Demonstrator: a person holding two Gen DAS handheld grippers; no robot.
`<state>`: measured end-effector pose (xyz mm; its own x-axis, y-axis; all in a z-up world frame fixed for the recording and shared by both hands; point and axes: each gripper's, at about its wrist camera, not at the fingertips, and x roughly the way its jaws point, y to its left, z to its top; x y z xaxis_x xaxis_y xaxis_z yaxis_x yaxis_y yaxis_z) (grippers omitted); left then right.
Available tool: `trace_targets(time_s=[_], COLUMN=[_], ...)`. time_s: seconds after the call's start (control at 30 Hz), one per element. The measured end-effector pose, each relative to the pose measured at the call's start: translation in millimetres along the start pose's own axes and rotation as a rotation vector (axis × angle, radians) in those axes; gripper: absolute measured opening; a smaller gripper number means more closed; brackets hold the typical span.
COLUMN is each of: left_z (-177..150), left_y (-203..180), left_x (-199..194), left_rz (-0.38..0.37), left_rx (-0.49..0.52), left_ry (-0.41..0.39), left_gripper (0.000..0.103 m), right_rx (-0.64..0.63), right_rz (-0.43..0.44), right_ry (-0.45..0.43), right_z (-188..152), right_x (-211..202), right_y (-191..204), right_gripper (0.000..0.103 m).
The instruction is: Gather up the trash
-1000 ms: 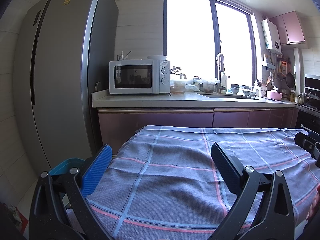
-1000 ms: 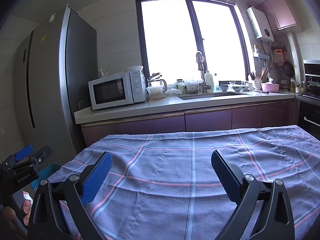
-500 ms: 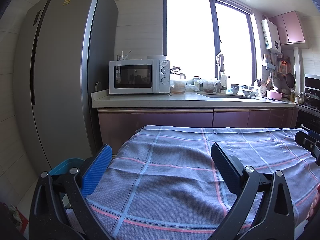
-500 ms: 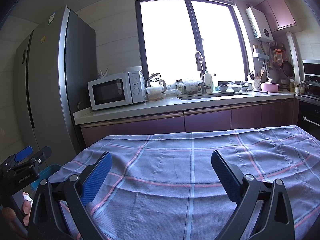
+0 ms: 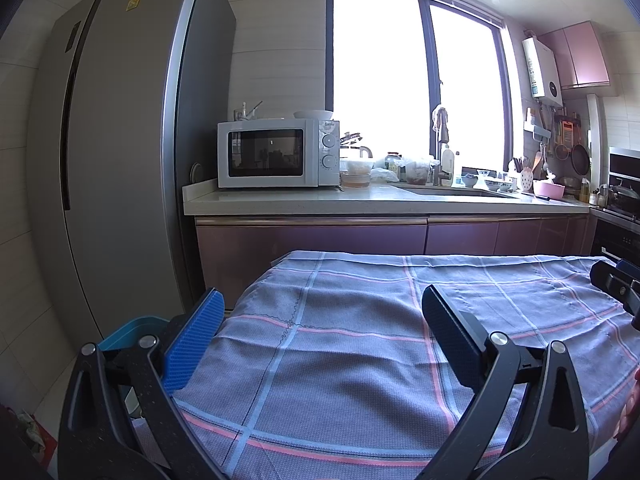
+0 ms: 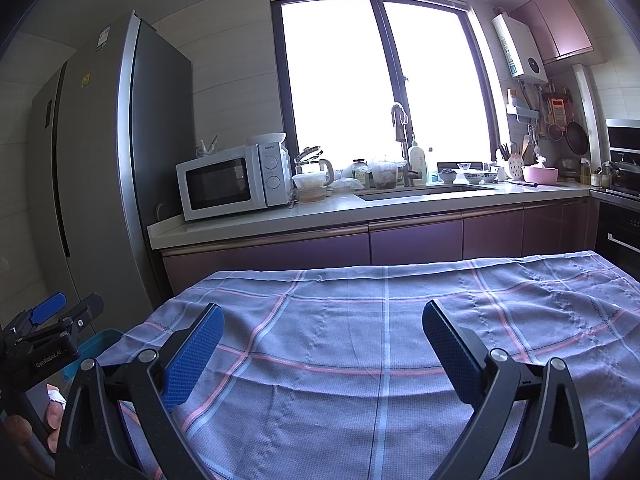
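My left gripper [image 5: 320,340] is open and empty, held over the left part of a table covered by a grey-blue checked cloth [image 5: 360,360]. My right gripper [image 6: 320,344] is open and empty over the middle of the same cloth [image 6: 380,340]. A teal bin [image 5: 128,330] stands on the floor at the table's left end; it also shows in the right wrist view [image 6: 96,344]. No trash shows on the cloth. The left gripper shows at the left edge of the right wrist view [image 6: 48,332], and the right gripper at the right edge of the left wrist view [image 5: 616,284].
A tall grey fridge [image 5: 120,160] stands left. Beyond the table runs a counter [image 5: 360,200] with a microwave [image 5: 276,152], containers, a sink [image 6: 424,192] and a pink bowl [image 6: 538,174]. An oven [image 6: 618,232] is at the right.
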<state>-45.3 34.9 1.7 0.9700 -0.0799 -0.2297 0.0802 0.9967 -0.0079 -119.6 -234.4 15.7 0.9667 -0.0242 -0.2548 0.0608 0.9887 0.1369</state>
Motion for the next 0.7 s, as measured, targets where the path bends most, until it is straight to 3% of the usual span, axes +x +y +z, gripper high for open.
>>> trace_targets(time_s=[0.53,0.7], left_z=[0.1,-3.4], left_y=[-1.5,-3.3], left_x=[4.2,26.6], left_rz=[0.001,-0.033], left_rx=[0.007,-0.001], left_ry=[0.013,0.129], left_gripper=[0.097,0.097], right_rx=[0.005,0.012], right_rz=[-0.002,-0.014], right_ry=[0.004,0.023], right_z=[-2.2,-5.0], right_x=[0.8,4.7], right_y=[-0.1,-7.7], right_gripper=[0.096,0.096])
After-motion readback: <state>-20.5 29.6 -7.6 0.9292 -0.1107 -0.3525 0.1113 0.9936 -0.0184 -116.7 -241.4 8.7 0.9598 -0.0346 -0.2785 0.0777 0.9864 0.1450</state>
